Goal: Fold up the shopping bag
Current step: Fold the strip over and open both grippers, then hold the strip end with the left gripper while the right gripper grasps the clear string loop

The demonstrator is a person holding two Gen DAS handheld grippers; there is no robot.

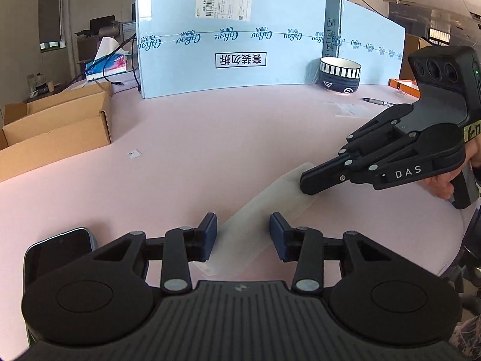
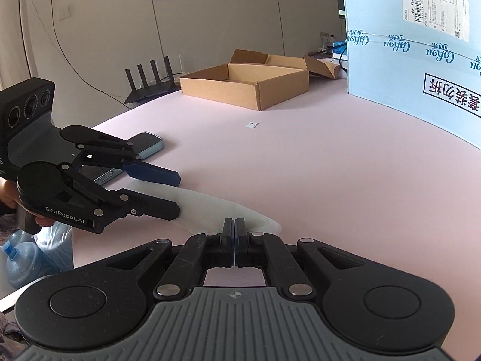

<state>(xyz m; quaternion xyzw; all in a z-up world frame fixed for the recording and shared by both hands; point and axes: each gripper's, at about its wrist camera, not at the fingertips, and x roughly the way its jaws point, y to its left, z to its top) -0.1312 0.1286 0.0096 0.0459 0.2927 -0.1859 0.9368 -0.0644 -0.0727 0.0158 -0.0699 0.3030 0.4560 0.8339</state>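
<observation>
The right gripper (image 2: 234, 225) is pinching the far end of the folded translucent shopping bag (image 1: 270, 204); the left gripper (image 1: 242, 231) is straddling it agape. The slippery strip may be springing unfolded.

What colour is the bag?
Translucent white bag, clearest in the left wrist view.

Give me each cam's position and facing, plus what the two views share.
Left wrist: sits on the open left gripper, looking along the folded shopping bag toward the blue carton; a hand holds the right gripper.
Right wrist: sits on the right gripper, shut on the bag's end, facing the cardboard box.
Shared: bag, carton, box, phone.
</observation>
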